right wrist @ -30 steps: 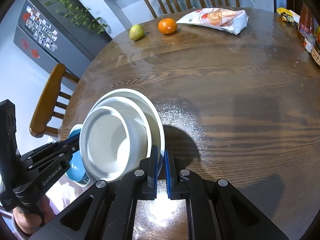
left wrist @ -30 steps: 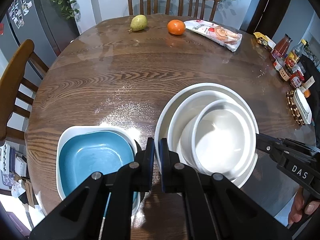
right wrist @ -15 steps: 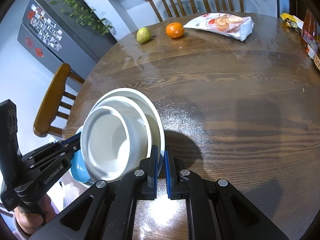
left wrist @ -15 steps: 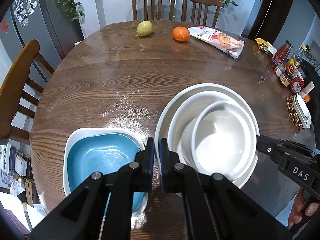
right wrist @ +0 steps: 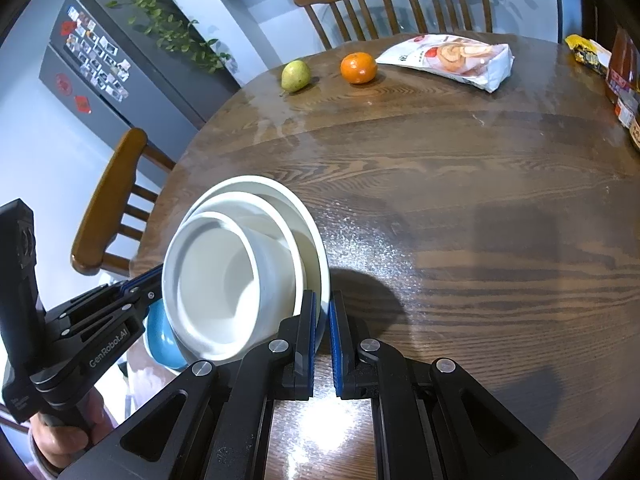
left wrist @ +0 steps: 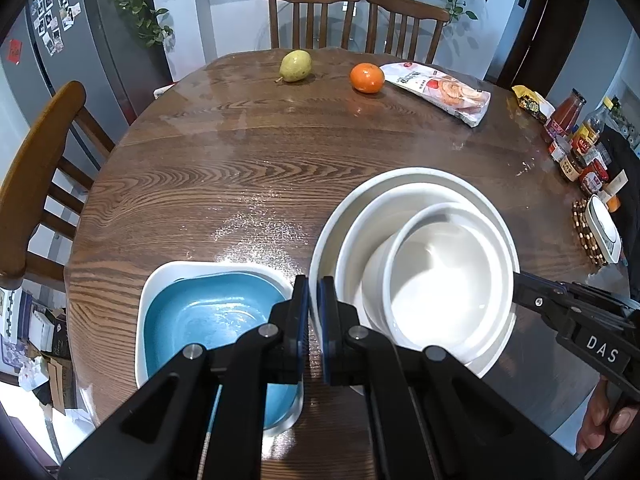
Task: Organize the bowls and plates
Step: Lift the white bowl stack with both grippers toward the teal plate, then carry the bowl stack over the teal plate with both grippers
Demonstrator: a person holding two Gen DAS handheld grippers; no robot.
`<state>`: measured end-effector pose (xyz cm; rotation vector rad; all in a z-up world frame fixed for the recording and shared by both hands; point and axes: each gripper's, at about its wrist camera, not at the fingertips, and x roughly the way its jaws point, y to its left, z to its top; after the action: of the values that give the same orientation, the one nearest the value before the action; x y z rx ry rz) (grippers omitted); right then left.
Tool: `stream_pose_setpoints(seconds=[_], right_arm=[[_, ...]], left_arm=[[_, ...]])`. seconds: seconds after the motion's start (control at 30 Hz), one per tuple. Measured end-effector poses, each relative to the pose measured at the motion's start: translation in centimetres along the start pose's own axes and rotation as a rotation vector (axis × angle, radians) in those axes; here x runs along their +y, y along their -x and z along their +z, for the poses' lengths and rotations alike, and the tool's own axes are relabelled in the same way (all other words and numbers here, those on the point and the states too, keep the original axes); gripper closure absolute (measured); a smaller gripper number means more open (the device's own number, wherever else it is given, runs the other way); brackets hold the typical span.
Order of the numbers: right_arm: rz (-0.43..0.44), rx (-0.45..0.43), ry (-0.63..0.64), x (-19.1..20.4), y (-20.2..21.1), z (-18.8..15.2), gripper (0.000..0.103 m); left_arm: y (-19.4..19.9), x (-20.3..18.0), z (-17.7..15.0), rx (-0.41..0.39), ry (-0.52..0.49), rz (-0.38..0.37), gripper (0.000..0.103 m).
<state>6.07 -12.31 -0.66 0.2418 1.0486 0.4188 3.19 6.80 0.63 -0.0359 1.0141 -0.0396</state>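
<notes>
Right now the round wooden desk (left wrist: 248, 168) carries everything. Landmark = the white stack (left wrist: 416, 276), i.e. a big white plate w/ a shallower dish & a small bowl nested inside it.

Both grippers hold that stack. Left gripper (left wrist: 313, 308) has its jaws pinched onto the plate's near-left rim; only a thin slit shows btw the blue pads. Right gripper (right wrist: 321, 320) does the same on the opposite rim, jaws clamped w/ the plate edge btw them. In the right wrist view the stack sits tilted, its opening turned toward the left gripper, and whether its underside touches the desk can't be told.

Just left of the stack, partly under the left gripper, sits the blue square dish (left wrist: 208, 316) inside a white square dish (left wrist: 160, 284), both on the desk near its edge.

Far side of the desk from the stack: snack bag (left wrist: 440, 92), orange (left wrist: 367, 77), pear (left wrist: 295, 65), well apart from the stack. Right of the stack, at the desk edge: sauce bottles & jars (left wrist: 576, 140), plus a small white tray on a beaded mat (left wrist: 604, 232).

Beyond the desk: two wooden chairs (left wrist: 352, 16) behind the fruit, a third chair (left wrist: 40, 152) left of the stack.
</notes>
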Motion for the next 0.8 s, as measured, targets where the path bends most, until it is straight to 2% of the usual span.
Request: stream_pose_setpoints(seconds=[0.8], right_arm=[[0.014, -0.009, 0.023, 1.0, 0.5, 0.1, 0.093]], left_arm=[[1.2, 0.8, -0.2, -0.024, 0.02, 0.013, 0.103]])
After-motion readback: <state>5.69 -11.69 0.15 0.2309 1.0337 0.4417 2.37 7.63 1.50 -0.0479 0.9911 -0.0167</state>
